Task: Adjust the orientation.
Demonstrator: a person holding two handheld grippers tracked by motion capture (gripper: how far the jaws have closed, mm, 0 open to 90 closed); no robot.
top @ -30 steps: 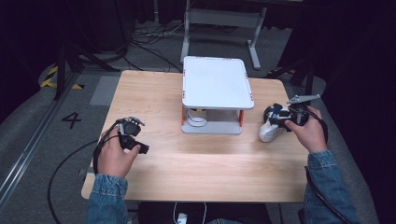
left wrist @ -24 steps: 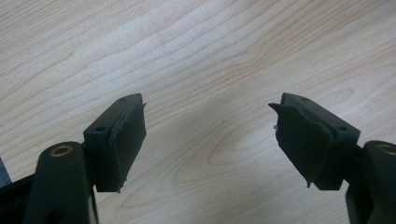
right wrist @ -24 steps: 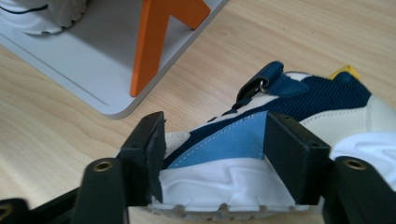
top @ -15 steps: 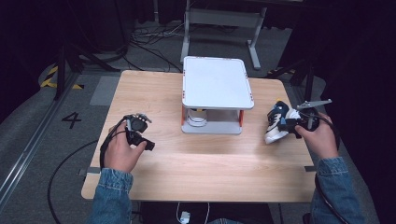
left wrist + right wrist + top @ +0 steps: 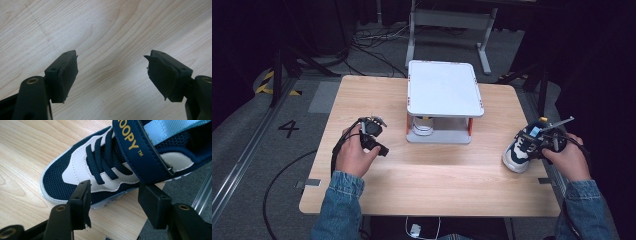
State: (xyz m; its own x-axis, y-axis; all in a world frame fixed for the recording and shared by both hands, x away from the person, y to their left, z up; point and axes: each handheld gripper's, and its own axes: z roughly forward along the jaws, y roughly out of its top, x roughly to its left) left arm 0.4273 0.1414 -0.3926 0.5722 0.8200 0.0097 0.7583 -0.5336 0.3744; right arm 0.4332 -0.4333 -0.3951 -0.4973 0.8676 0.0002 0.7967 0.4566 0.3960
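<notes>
At table's right edge: one shoe (image 5: 523,149); right gripper (image 5: 546,142) jaws apart beside it, just reopening; left gripper (image 5: 373,134) jaws wide, empty.

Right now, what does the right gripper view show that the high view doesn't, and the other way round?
Right gripper view alone: gold lettering on the shoe's strap, and the right claw with its jaws apart beside the sole, not pressing on it. High view alone: the white rack, a second shoe under it, and the left claw. Both: the navy and white shoe on the table at its right edge.
</notes>
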